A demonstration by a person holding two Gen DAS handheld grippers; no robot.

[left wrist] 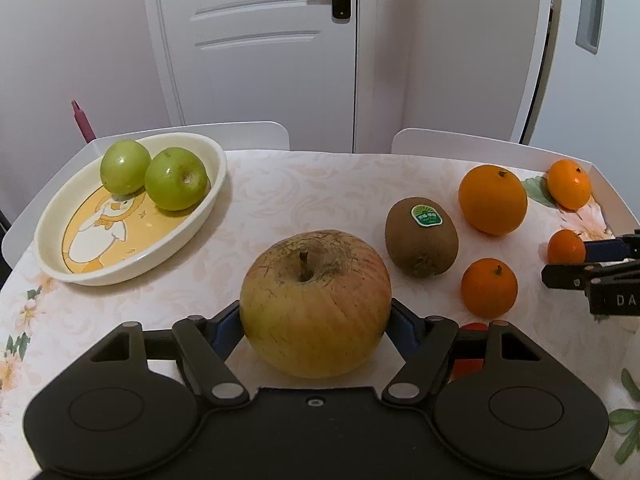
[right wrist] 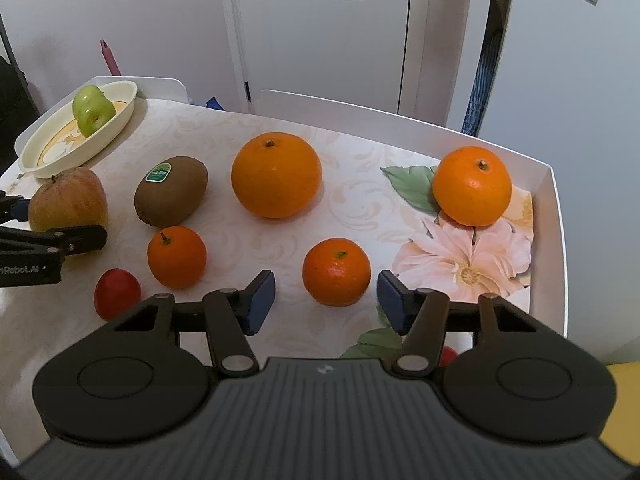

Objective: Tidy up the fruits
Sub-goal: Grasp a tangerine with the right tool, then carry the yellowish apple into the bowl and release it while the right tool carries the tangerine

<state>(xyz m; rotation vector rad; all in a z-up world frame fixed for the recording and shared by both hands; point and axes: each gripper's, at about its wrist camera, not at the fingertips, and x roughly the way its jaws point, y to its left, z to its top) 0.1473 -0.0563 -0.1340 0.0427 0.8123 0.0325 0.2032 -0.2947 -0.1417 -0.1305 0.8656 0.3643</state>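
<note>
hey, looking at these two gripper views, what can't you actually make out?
- Left wrist view: a red fruit is mostly hidden behind the left gripper; whether its pads press the big apple is unclear.
- Right wrist view: another red thing peeks from behind the right gripper.
- Kiwi sticker text: too small.

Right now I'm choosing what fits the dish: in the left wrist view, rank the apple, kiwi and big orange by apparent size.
1. Apple, though nearest the camera.
2. Kiwi and big orange look alike; I won't rank them.

right gripper (right wrist: 326, 300) – jaws apart | small tangerine (right wrist: 336, 272) between, untouched – on table (right wrist: 352, 160)
</note>
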